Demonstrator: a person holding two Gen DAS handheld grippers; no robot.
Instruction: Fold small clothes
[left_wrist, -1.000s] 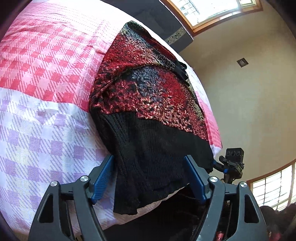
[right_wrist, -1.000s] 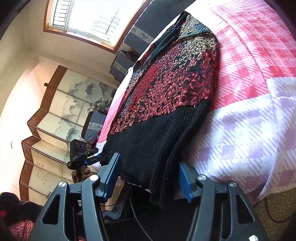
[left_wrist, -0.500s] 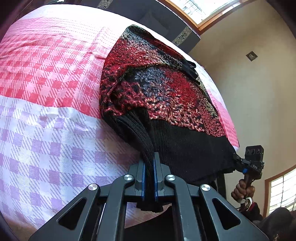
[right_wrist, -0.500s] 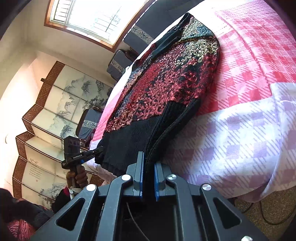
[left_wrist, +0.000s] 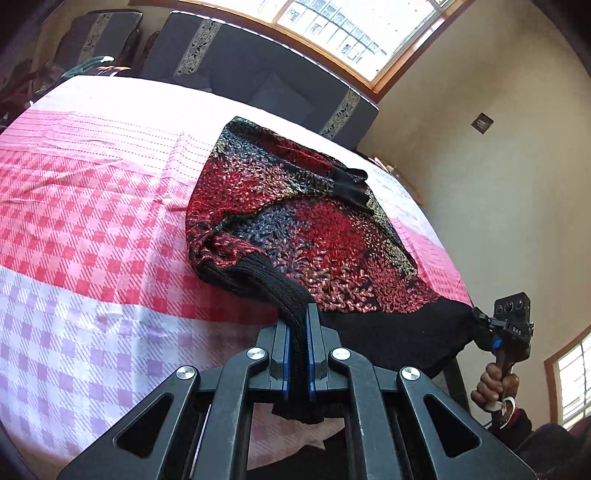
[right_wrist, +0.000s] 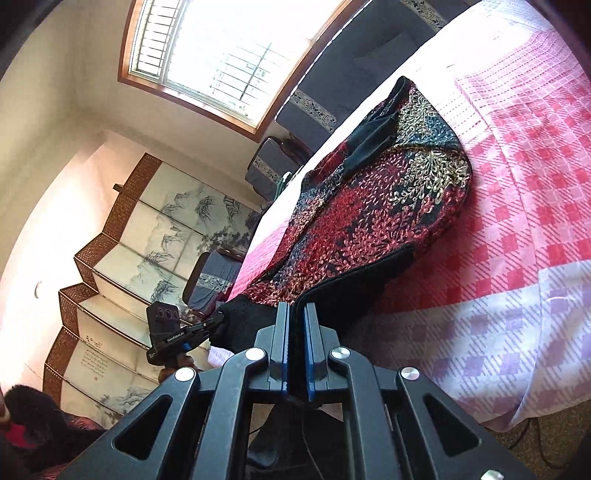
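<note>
The sweater (left_wrist: 295, 229), a knit in red, black, grey-blue and gold patterning with a plain black ribbed hem, lies on the checked bedspread (left_wrist: 92, 229), its collar end toward the dark headboard (left_wrist: 258, 70) and its hem at the near edge of the bed. Its near corners are raised off the bedspread while the patterned body rests on the pink-checked band.

The left gripper (left_wrist: 298, 321) has its blue-padded fingers (left_wrist: 283, 362) pressed together on the ribbed black hem at the sweater's left corner; a tail of black knit hangs out below the pads. In the right wrist view this same tool (right_wrist: 218, 318) appears off the sweater's far corner, held by a hand (right_wrist: 175, 369) and pinching the black edge there.

The right gripper (right_wrist: 295, 317) is likewise clamped on the hem at the sweater's other corner, a thin fold of black knit between its pads. From the left wrist view it shows beyond the sweater's right corner (left_wrist: 476, 314), a hand (left_wrist: 496, 387) around its grip.

A painted folding screen (right_wrist: 122, 266) stands against the wall beyond the bed on the sweater's left side, under a bright window (right_wrist: 221, 55).
</note>
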